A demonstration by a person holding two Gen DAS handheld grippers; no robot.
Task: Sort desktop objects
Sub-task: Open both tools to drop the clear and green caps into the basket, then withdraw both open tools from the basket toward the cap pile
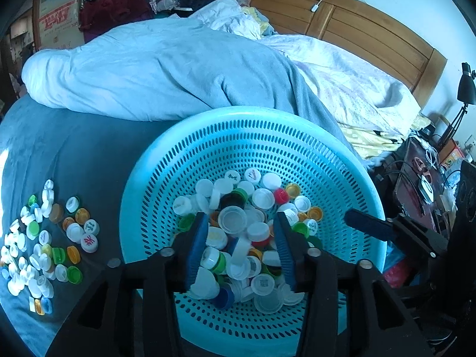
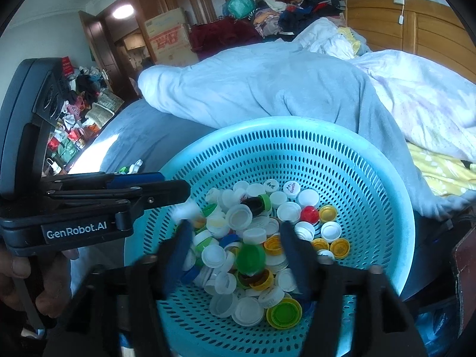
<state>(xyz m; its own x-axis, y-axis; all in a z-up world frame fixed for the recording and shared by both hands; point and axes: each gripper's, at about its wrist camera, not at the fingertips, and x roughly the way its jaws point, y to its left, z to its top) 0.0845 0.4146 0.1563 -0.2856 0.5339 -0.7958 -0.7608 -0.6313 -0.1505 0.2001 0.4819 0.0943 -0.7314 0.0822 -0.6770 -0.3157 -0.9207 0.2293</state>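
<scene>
both grippers, left (image 1: 241,229) and right (image 2: 235,232), hang over the caps (image 2: 253,238) heaped in the blue basket (image 1: 253,139) on the bed (image 1: 59,154), fingers released and grasping nothing. more caps (image 1: 41,244) lie on the bed at 9 o'clock of the basket.

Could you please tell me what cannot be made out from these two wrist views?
- Caps deep in the perforated turquoise plastic basket: buried under the top layer, both views.
- White bottle caps on the blue bedsheet: prints too small, left view.
- Right hand-held gripper: motion-blurred, right view.
- Basket's near rim: cut off by the frame edge.
</scene>
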